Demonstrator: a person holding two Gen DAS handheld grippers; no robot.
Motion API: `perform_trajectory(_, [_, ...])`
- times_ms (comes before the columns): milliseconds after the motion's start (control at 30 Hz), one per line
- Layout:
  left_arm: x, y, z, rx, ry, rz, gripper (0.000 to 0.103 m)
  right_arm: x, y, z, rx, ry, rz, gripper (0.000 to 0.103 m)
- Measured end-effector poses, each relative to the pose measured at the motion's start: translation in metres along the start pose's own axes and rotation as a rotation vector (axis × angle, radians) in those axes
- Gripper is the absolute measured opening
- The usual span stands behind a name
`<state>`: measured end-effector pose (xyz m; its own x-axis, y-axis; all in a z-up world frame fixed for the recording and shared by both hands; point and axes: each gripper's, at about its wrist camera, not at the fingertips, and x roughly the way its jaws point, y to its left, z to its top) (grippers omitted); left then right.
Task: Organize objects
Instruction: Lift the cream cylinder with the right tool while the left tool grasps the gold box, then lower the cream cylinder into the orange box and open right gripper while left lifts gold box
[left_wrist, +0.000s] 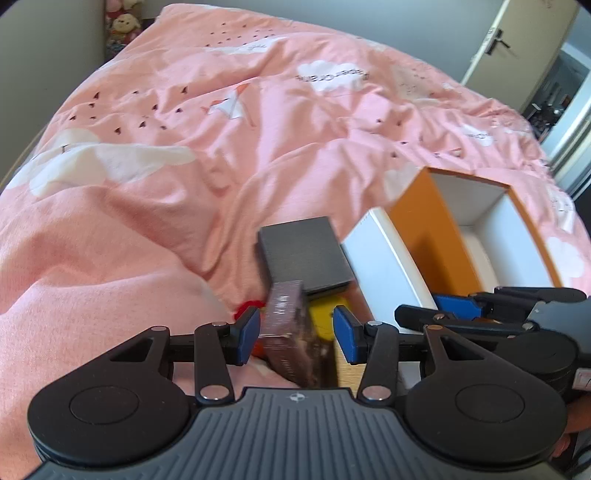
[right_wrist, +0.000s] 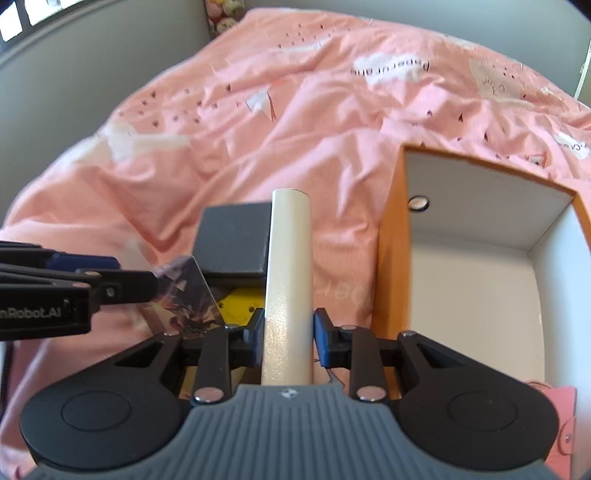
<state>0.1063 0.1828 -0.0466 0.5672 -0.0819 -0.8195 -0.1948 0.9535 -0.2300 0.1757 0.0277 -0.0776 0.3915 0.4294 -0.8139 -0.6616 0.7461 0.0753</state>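
A bed covered by a rumpled pink duvet (left_wrist: 229, 155) printed with white clouds and small dark birds fills the room. Grey walls (left_wrist: 48, 48) stand behind it. Stuffed toys (left_wrist: 123, 24) sit in the far corner. A cream door (left_wrist: 517, 40) stands open at right, daylight beyond.

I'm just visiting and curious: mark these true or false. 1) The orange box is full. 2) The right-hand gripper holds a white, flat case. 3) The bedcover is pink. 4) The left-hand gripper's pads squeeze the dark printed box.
1) False: the orange box is open, and the part of its white inside that shows is bare.
2) True: the right gripper clamps the white case.
3) True: the pink bedcover has white clouds.
4) False: the left gripper stands open around the dark printed box.
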Motion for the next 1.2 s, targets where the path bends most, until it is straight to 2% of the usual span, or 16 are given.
perform_trajectory(233, [-0.004,-0.028,-0.006,0.047,0.042,-0.073,0.057,-0.052,-0.024,0.001,0.004,-0.093,0.093,0.029])
perform_trajectory(433, [0.02,-0.046,-0.019,0.037,0.108,-0.044,0.063,-0.092,-0.054,-0.002,-0.019,-0.148,0.119,0.029])
perform_trajectory(633, [0.041,-0.058,-0.026,0.053,0.147,0.01,0.065,-0.111,-0.084,-0.004,-0.103,-0.161,0.081,0.029])
perform_trajectory(800, [0.056,-0.06,-0.028,0.059,0.177,0.033,0.064,-0.102,-0.103,-0.006,-0.295,-0.115,0.025,0.029])
perform_trajectory(933, [0.062,-0.063,-0.029,0.075,0.191,0.058,0.051,-0.083,-0.117,-0.009,-0.466,-0.04,-0.011,0.029])
perform_trajectory(1100, [0.061,-0.066,-0.026,0.094,0.183,0.068,0.05,-0.058,-0.126,-0.011,-0.703,0.009,-0.045,0.029])
perform_trajectory(1200, [0.052,-0.071,-0.023,0.113,0.151,0.069,0.05,-0.042,-0.126,-0.013,-0.869,0.022,-0.068,0.029])
